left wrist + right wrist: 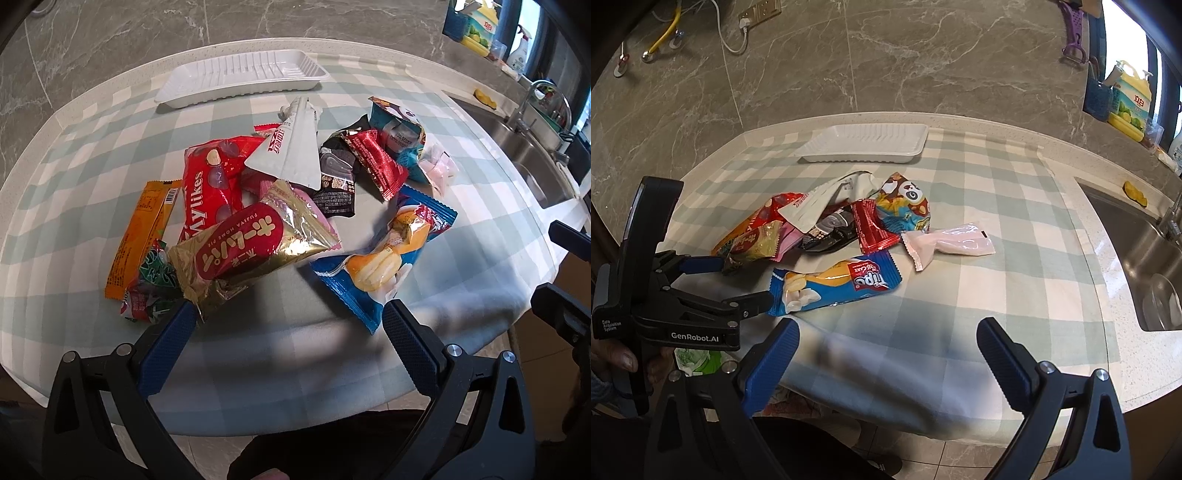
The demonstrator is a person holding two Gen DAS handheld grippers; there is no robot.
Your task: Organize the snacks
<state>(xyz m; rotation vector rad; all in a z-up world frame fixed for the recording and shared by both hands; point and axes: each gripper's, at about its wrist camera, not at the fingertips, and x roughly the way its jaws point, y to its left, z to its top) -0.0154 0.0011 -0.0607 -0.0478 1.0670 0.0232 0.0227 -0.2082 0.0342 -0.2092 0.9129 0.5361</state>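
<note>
L claw (288, 314) is hovering spread w/ gold packet (255, 251) just ahead-left, long axis slanting far-right; R claw (886, 332) is idling spread, farther off.

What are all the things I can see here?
tray: one, white, nothing in it, far side of the cloth
cloth: one, green-white check, over the counter
snacks: about a dozen packets, many colours, piled mid-cloth
blue packet: one, nearest, apart from the pile
pink packet: one, right of the pile
sink: one, steel, far right
soap bottle: one, yellow, by the window
left gripper: open, at the pile's near edge
right gripper: open, above the cloth
</note>
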